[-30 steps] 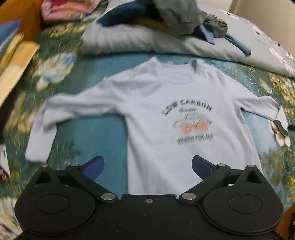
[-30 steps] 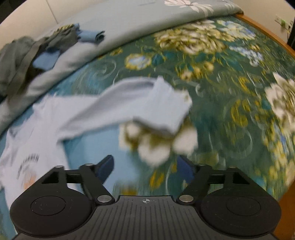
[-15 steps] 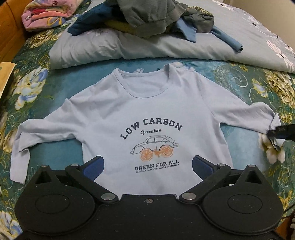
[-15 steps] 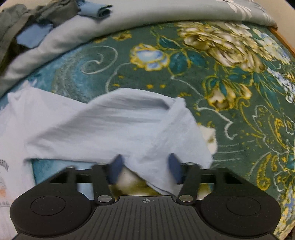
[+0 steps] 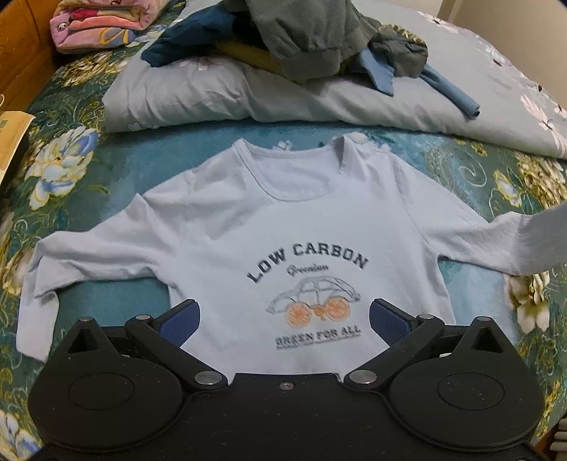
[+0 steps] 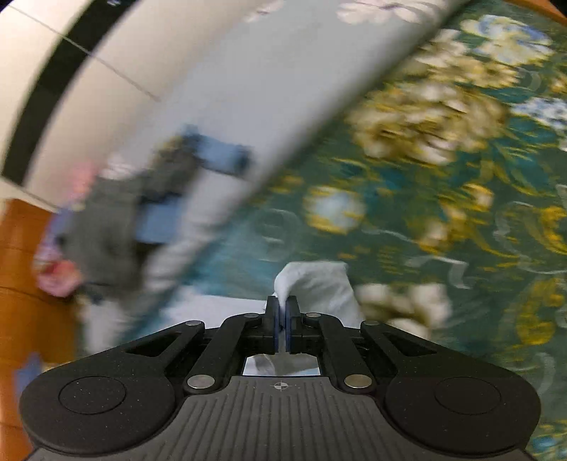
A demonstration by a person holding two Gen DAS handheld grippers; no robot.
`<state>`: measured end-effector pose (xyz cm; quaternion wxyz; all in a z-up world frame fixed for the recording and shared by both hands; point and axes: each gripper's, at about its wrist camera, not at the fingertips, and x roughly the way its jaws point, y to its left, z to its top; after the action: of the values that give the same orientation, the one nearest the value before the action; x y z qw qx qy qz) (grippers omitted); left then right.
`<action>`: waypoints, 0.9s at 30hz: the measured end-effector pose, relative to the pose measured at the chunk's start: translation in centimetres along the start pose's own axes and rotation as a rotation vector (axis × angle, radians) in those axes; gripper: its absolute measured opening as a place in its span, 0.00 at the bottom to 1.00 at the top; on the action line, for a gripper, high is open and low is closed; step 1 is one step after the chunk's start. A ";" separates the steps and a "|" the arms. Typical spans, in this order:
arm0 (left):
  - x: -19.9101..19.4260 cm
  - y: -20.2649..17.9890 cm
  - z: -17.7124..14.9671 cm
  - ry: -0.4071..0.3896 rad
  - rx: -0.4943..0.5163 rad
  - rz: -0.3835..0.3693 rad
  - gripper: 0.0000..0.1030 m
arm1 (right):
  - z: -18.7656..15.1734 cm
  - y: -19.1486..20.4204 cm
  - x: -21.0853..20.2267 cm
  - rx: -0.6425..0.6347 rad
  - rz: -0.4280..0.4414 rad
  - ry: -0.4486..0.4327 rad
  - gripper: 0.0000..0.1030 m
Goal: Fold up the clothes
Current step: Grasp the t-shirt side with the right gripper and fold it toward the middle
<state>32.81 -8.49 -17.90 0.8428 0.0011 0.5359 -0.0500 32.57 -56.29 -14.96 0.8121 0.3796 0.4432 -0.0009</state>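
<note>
A pale blue long-sleeved shirt (image 5: 283, 227) printed "LOW CARBON" lies front up on the floral bedspread (image 5: 63, 166). My left gripper (image 5: 283, 319) hovers open over its lower hem, nothing between its blue pads. The shirt's right sleeve (image 5: 524, 244) rises off the bed at the frame's right edge. In the right wrist view my right gripper (image 6: 282, 312) is shut on that sleeve's cuff (image 6: 315, 287), a fold of pale cloth pinched between the pads and lifted above the bedspread. The left sleeve (image 5: 71, 259) lies flat.
Behind the shirt a grey-blue quilt (image 5: 212, 95) carries a heap of unfolded clothes (image 5: 319, 39). A folded pink garment (image 5: 99, 25) sits at the far left by a wooden headboard (image 5: 21, 46). A cardboard box (image 5: 10, 142) lies at the left edge.
My right gripper closed on the sleeve cuff and lifted it off the bed, swinging toward the shirt. The left gripper drifted closer over the shirt's front and stayed open.
</note>
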 end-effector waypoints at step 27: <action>-0.3 24.0 -1.4 -0.024 -0.282 0.041 0.98 | -24.1 33.0 32.5 -0.536 0.046 0.595 0.06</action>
<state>33.45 15.52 -19.48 0.8418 -0.1068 0.5273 0.0430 46.09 -7.06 -25.71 0.7183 0.1476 0.6350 0.2430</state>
